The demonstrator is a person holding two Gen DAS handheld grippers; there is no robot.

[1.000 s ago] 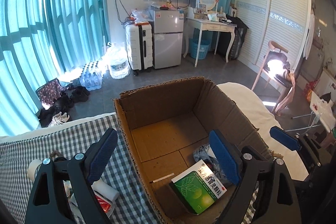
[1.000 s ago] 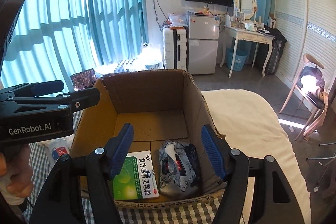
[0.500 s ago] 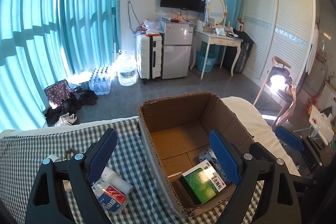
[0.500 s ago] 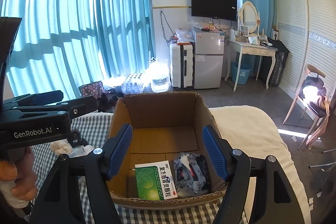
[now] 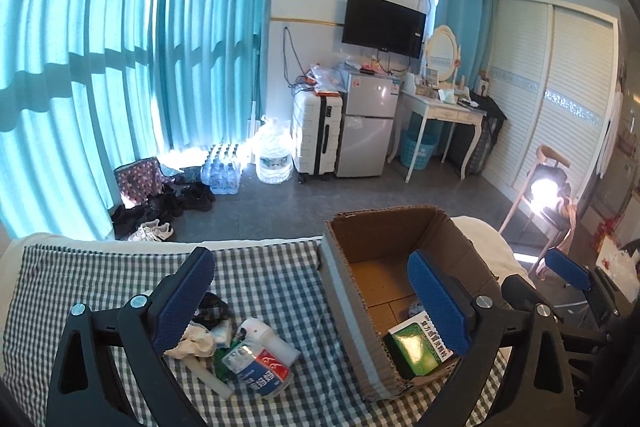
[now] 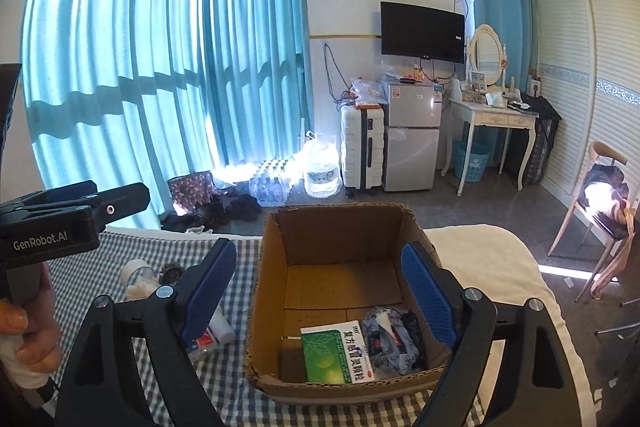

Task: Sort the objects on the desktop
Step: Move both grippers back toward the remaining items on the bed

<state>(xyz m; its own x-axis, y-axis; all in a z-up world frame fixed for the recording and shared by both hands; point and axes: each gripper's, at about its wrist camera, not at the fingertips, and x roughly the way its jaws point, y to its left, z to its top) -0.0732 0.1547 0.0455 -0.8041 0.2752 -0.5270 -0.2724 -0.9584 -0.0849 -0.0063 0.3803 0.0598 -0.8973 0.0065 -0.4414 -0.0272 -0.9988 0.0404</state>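
Two grippers held above the checked cloth [image 5: 276, 279], both spread wide with nothing between the pads. Left gripper [image 5: 312, 301] hangs over the near part of the cloth, straddling the gap between the loose pile and the box. Right gripper [image 6: 320, 291] is centred on the cardboard box [image 6: 340, 227], jaws framing its opening.

Nearest, under the left gripper and a little toward its left finger: the unsorted pile. A labelled plastic bottle [image 5: 260, 367] lies on its side, long axis running roughly from the near edge of the cloth toward the far-right, i.e. slanted across the line between the pads. Touching it: a white cylinder [image 5: 268, 337], crumpled tissue [image 5: 192, 343], a dark item [image 5: 210, 307] I cannot identify.

Beyond, to the right of the pile on the cloth: the box, already holding a green medicine carton [image 6: 336, 353] and a crumpled patterned packet [image 6: 390, 341], side by side against the near wall.

Judgement: left hand is clearly nearer the pile; next pick should be its job. The pile lies below and slightly left of the gripper, so a descent and a small wrist turn look necessary.
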